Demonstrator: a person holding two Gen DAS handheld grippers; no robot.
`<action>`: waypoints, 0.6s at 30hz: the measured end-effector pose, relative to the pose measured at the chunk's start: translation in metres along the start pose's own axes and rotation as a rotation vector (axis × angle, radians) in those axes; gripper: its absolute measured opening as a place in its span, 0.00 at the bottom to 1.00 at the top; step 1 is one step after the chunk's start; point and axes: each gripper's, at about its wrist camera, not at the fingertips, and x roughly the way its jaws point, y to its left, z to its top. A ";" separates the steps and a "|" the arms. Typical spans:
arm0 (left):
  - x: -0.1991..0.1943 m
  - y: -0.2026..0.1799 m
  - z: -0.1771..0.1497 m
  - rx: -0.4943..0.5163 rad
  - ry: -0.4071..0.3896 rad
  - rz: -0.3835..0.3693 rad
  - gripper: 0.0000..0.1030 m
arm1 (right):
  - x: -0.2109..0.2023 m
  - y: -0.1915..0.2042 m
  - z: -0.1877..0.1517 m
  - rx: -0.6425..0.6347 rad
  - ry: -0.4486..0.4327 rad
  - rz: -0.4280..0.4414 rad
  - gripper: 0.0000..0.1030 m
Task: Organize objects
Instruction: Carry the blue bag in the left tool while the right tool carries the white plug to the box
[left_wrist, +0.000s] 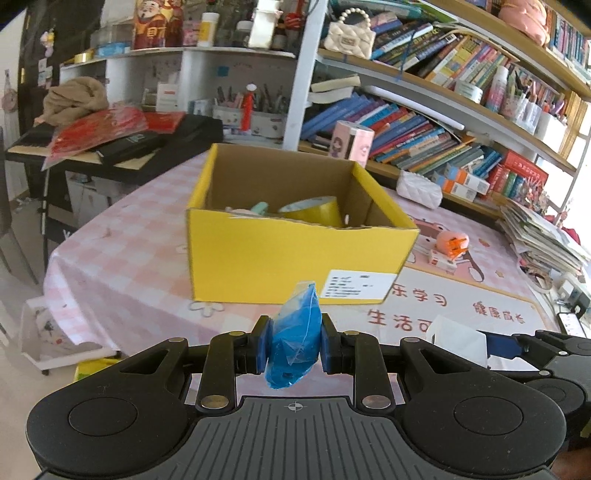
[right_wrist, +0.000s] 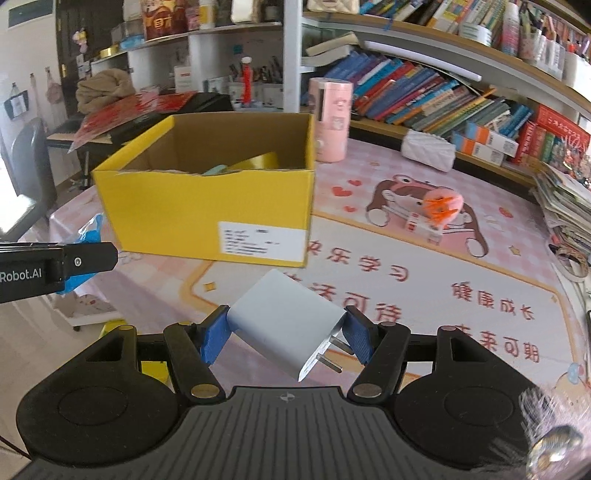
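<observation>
Pink checked tabletop carries the yellow box at twelve o'clock from both grippers, open side up. Left gripper, nearer, clenches a blue bag; right gripper grasps a white charger, prongs at five o'clock.

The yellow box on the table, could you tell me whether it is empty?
Not empty. The yellow box stands open-topped, with a yellow tape roll and a pale green item inside.
</observation>
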 end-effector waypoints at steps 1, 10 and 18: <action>-0.002 0.003 -0.001 -0.001 -0.002 0.003 0.24 | -0.001 0.004 0.000 -0.004 0.000 0.005 0.61; -0.011 0.015 -0.003 -0.016 -0.014 0.009 0.24 | -0.005 0.025 -0.001 -0.030 -0.005 0.022 0.61; -0.007 0.010 -0.001 -0.016 -0.010 -0.019 0.24 | -0.008 0.024 -0.001 -0.029 -0.003 0.005 0.61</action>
